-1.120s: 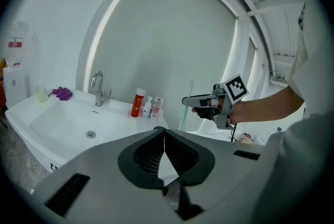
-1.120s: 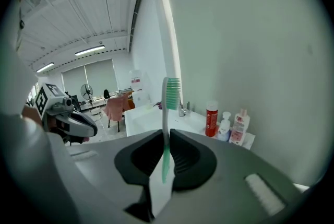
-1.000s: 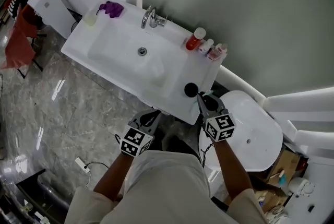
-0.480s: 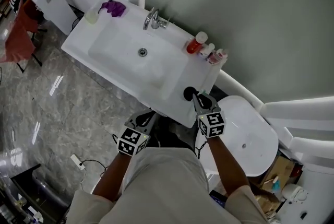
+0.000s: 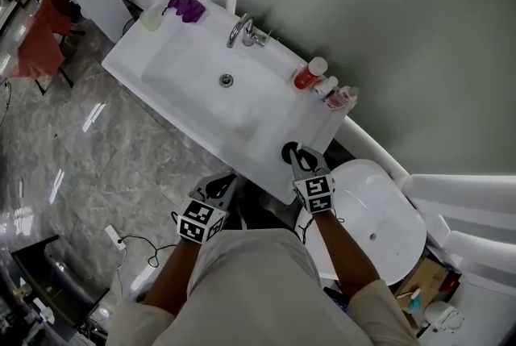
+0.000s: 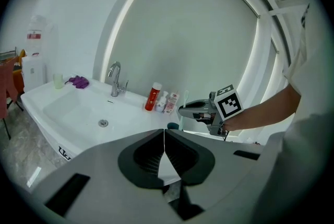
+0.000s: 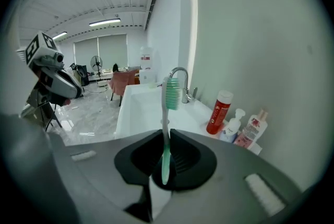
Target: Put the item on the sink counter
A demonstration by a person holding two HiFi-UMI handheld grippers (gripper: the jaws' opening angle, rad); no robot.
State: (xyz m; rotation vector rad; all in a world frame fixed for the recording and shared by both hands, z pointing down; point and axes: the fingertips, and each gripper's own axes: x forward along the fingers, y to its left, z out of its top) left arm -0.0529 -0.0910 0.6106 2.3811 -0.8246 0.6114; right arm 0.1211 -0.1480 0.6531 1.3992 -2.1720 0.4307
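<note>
A green-and-white toothbrush (image 7: 166, 129) stands upright between the jaws of my right gripper (image 7: 166, 140), which is shut on its handle; the bristle head (image 7: 171, 93) is at the top. In the head view the right gripper (image 5: 301, 159) hovers over the white sink counter's (image 5: 266, 122) near right corner, right beside a small dark cup (image 5: 289, 151). From the left gripper view the same cup (image 6: 173, 126) sits below the right gripper (image 6: 194, 111). My left gripper (image 5: 216, 189) hangs below the counter's front edge, jaws shut and empty (image 6: 164, 133).
A faucet (image 5: 242, 31) stands behind the basin with its drain (image 5: 226, 80). A red bottle (image 5: 307, 75) and two small bottles (image 5: 334, 91) line the back right. A purple cloth (image 5: 190, 8) and pale cup (image 5: 151, 19) sit at the far left. A white toilet (image 5: 379, 211) is on the right.
My right gripper, still holding the toothbrush, has drawn in closer to the dark cup on the counter corner. The left gripper stays low in front of the sink.
</note>
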